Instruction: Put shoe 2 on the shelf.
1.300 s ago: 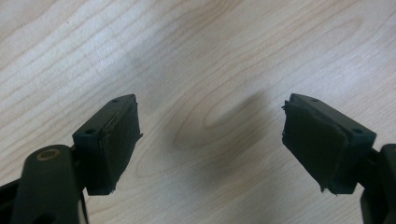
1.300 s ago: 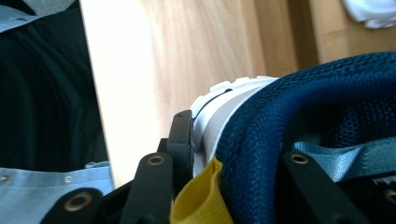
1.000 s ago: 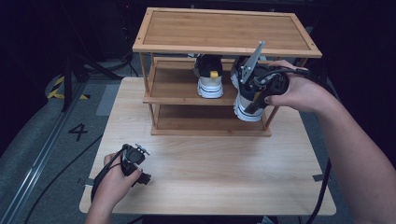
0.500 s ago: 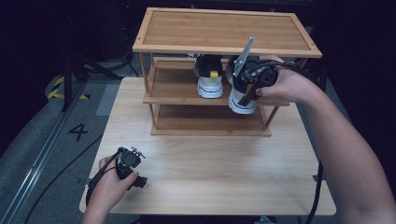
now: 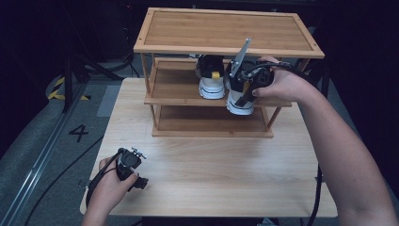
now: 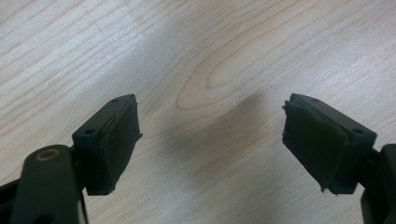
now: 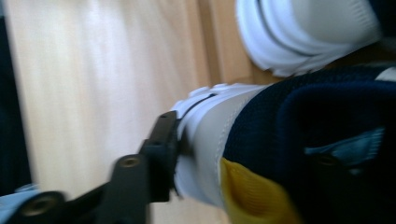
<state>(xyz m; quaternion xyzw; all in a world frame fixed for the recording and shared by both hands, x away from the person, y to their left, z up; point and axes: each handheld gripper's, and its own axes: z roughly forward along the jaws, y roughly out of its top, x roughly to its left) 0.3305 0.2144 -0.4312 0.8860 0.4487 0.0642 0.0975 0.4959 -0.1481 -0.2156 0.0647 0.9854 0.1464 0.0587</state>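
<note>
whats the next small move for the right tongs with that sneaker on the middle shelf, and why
Probably draw the right tongs straight back off the sneaker. Its heel already rests at the front edge of the middle shelf beside the other sneaker, and the jaws have just been opening, one still close against the heel. The left tongs rest open over the table.

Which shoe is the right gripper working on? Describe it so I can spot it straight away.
Find the wooden three-tier rack at the far side of the table, then its middle shelf. Two white and navy sneakers sit there side by side; it is the right-hand sneaker, with the right gripper at its heel, which overhangs the shelf's front edge, unlike its neighbour.
</note>
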